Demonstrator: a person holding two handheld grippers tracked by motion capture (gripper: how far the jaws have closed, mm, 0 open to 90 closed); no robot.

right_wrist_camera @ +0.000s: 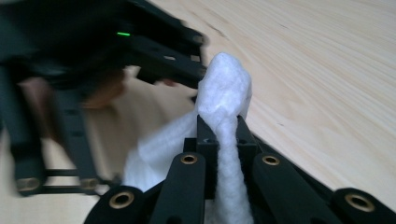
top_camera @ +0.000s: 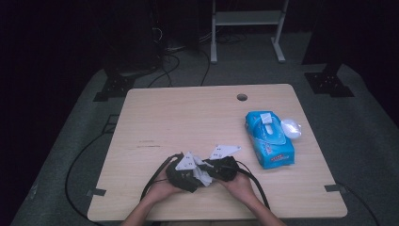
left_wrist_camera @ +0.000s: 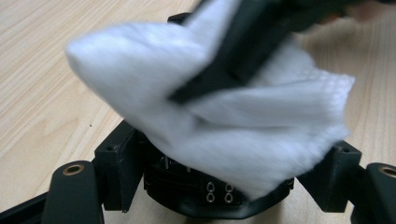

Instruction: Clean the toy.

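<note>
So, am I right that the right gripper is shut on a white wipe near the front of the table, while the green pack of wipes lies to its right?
Not quite: the pack of wipes is blue, not green, as the high view shows. The rest holds: the right gripper is shut on the white wipe near the front edge of the table, with the pack to its right.

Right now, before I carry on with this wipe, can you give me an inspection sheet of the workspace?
Surface: wooden table, bare, round hole near the far edge.
Job's things: white wipe bunched between the two grippers; blue wipe pack at the right, lid flipped open.
Clutter: nothing seen.
Grippers: right gripper shut on the wipe; left gripper against the wipe, its grip cannot be told.
Cables: black cables trail off the near edge; more on the floor.
Surroundings: dark room, grey floor, white frame behind the table.
</note>
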